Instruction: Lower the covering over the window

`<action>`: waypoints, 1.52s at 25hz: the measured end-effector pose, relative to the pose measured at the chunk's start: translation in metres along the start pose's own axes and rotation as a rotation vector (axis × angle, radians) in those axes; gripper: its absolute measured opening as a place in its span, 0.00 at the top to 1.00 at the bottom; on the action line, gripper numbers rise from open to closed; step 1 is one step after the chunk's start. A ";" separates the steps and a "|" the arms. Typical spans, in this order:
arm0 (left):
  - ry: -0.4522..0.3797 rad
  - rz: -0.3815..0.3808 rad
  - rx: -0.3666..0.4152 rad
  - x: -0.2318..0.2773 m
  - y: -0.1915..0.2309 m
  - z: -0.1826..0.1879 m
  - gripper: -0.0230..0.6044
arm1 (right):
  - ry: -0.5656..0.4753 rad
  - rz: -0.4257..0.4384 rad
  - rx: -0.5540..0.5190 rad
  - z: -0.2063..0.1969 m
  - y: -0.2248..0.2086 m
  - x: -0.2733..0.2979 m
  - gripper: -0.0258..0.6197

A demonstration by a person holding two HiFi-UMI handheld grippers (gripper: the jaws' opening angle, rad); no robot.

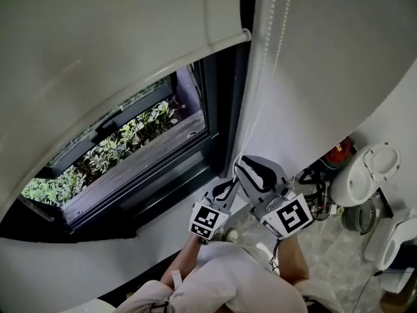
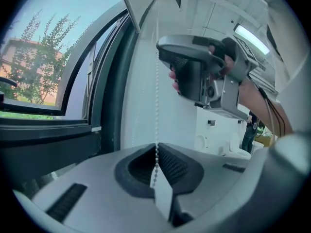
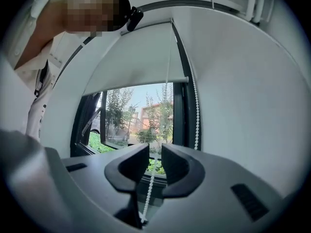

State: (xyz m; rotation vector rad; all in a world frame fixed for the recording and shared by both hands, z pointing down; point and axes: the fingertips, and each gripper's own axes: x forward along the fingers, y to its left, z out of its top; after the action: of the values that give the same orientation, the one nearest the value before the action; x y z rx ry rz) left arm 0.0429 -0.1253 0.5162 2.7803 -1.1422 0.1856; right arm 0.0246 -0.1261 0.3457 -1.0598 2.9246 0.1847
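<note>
the left gripper [image 2: 156,153] pinches the bead chain [image 2: 156,96] tight to pull the blind [image 3: 138,62] down. the right gripper [image 3: 155,160], higher up, has jaws apart around the chain, ready to grab.

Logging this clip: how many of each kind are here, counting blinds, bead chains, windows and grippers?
Roller blind: 1
Bead chain: 1
Window: 1
Grippers, left gripper and right gripper: 2
Total: 5

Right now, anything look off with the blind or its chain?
Nothing stands out. The blind sits partway down, bottom edge even; bead chain hangs untangled, pinched in the left tongs, loose between the open right tongs.
</note>
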 end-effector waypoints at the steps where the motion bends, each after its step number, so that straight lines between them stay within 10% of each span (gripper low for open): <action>1: -0.002 -0.002 0.000 0.000 -0.001 0.000 0.93 | -0.004 -0.002 -0.008 0.003 -0.002 0.002 0.84; 18: -0.034 -0.035 -0.051 -0.007 0.000 -0.003 0.93 | -0.073 -0.064 0.036 0.008 -0.005 0.008 0.96; 38: 0.101 -0.020 -0.060 -0.009 0.000 -0.091 0.93 | 0.069 -0.032 0.117 -0.077 0.013 0.005 0.97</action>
State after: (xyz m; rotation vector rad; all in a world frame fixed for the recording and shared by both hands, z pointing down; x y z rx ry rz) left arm 0.0306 -0.1041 0.6040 2.6955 -1.0773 0.2813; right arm 0.0139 -0.1289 0.4231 -1.1163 2.9337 -0.0238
